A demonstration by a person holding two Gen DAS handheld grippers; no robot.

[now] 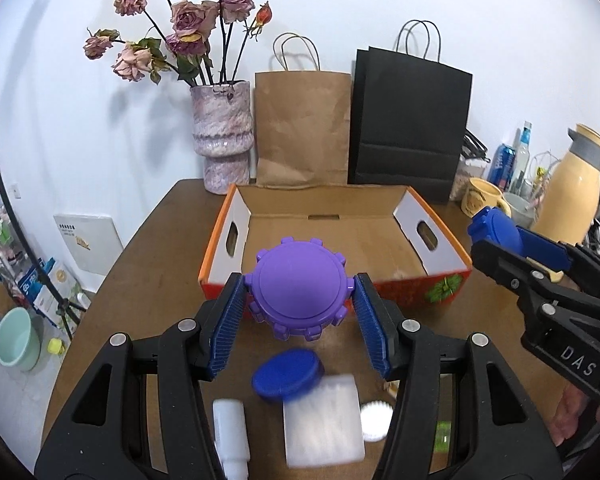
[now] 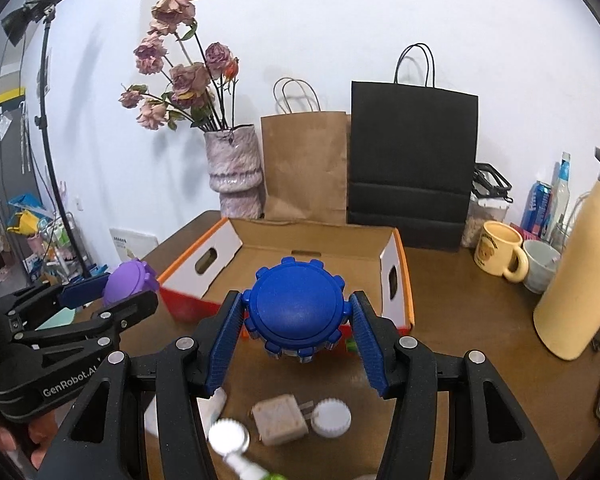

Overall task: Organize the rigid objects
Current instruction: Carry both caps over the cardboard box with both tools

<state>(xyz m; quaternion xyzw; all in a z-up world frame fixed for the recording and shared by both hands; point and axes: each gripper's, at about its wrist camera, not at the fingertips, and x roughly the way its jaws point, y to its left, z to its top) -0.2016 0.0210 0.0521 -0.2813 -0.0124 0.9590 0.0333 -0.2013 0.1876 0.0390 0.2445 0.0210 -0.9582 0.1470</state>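
Purple jar (image 1: 300, 288), capped with a notched lid, is held off the table between the blue pads of the left gripper (image 1: 300, 312), which are pinched against its two sides; it hangs just in front of the near wall of the cardboard box (image 1: 448, 240). Below it, on the brown table (image 1: 140, 248), a flat blue lid (image 1: 288, 374), a white bottle (image 1: 230, 436) and a white block (image 1: 322, 424) are left lying. To the right, a blue jar (image 2: 296, 312) of the same notched shape is clamped likewise in the right gripper (image 2: 296, 332), also raised and short of the box's front edge.

Both jars are judged to be on their way into the box, whose floor looks bare. The near wall should be cleared with margin before either jar is lowered, since a clipped rim could twist a round body out of flat pads. The jars are best set down upright and well apart, purple toward the left handle hole, blue toward the right. Pads should be spread only once each base is felt resting on the cardboard.
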